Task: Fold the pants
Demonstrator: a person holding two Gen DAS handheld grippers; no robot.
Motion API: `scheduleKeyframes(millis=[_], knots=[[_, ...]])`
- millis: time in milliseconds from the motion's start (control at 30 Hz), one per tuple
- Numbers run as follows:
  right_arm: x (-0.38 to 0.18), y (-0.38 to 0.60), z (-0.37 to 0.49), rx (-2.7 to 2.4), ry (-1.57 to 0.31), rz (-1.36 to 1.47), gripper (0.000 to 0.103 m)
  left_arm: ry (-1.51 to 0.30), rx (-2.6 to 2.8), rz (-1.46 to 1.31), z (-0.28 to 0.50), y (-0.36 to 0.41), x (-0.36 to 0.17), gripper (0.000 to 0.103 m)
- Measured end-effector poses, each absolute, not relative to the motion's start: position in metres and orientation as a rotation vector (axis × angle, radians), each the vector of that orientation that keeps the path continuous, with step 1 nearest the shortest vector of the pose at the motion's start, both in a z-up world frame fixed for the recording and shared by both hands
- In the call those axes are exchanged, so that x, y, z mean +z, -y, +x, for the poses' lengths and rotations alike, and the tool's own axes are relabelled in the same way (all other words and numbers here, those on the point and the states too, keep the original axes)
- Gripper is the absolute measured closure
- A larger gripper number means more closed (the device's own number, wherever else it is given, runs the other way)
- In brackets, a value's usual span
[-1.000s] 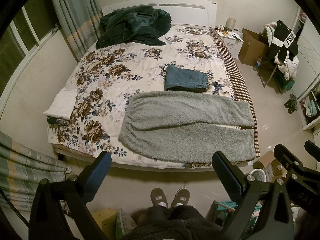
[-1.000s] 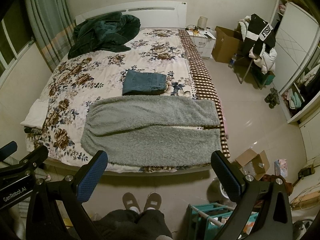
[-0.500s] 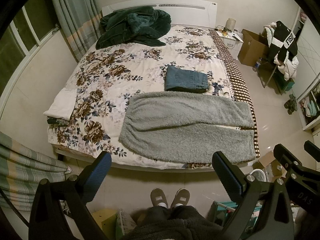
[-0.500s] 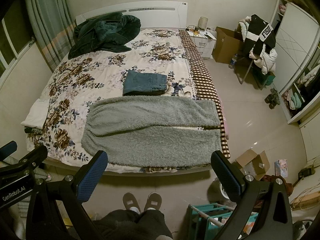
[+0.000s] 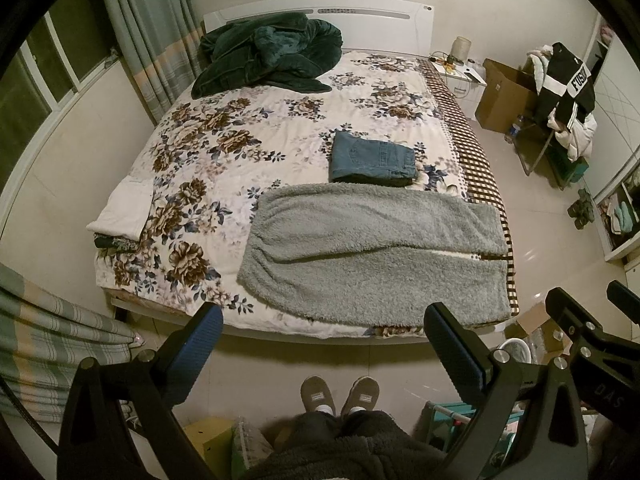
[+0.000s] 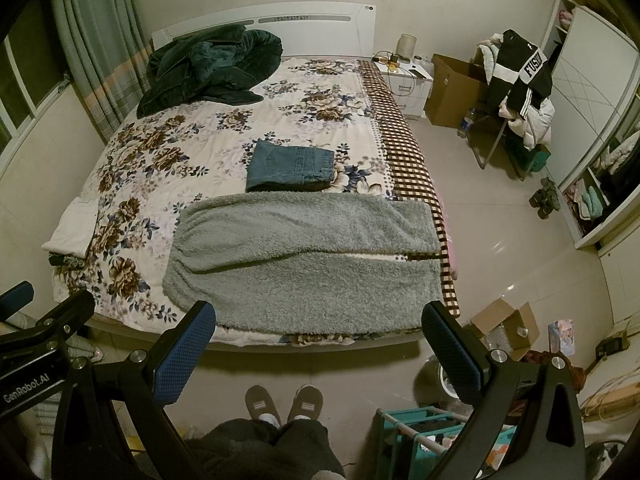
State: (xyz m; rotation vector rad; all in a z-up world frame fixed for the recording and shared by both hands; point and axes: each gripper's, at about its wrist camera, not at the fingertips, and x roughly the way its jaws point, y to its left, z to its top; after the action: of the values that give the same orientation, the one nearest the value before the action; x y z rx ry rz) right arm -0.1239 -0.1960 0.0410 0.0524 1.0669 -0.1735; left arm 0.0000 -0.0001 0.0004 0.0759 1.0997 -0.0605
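Note:
Grey fleece pants [image 5: 372, 252] lie flat across the near end of the bed, waist to the left, both legs side by side pointing right; they also show in the right wrist view [image 6: 308, 258]. My left gripper [image 5: 324, 344] is open and empty, held high above the floor in front of the bed's foot. My right gripper [image 6: 320, 344] is open and empty at about the same height, to the right of the left one. Neither touches the pants.
Folded blue jeans [image 5: 374, 158] lie just beyond the pants. A dark green quilt [image 5: 264, 54] is heaped at the headboard. A floral bedspread [image 5: 208, 152] covers the bed. A teal rack [image 6: 416, 436] and cardboard box [image 6: 504, 330] stand on the floor at right. The person's slippers [image 6: 284, 402] are below.
Both views have shifted very slightly; the grippers stay open and the pants have not moved.

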Motion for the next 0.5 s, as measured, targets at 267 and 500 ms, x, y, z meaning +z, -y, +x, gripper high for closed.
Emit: scheduleKeyframes(millis=[267,500], knots=[[0.031,0.173,-0.128,-0.167,-1.076,0.053,0.0,-1.104,-0.059,0.074,0.001,0.0,0.0,0.0],[0.022,0.186,-0.121,-0.169,-1.086,0.063,0.0,-1.092,-0.022,0.072,0.003,0.01,-0.006,0.0]])
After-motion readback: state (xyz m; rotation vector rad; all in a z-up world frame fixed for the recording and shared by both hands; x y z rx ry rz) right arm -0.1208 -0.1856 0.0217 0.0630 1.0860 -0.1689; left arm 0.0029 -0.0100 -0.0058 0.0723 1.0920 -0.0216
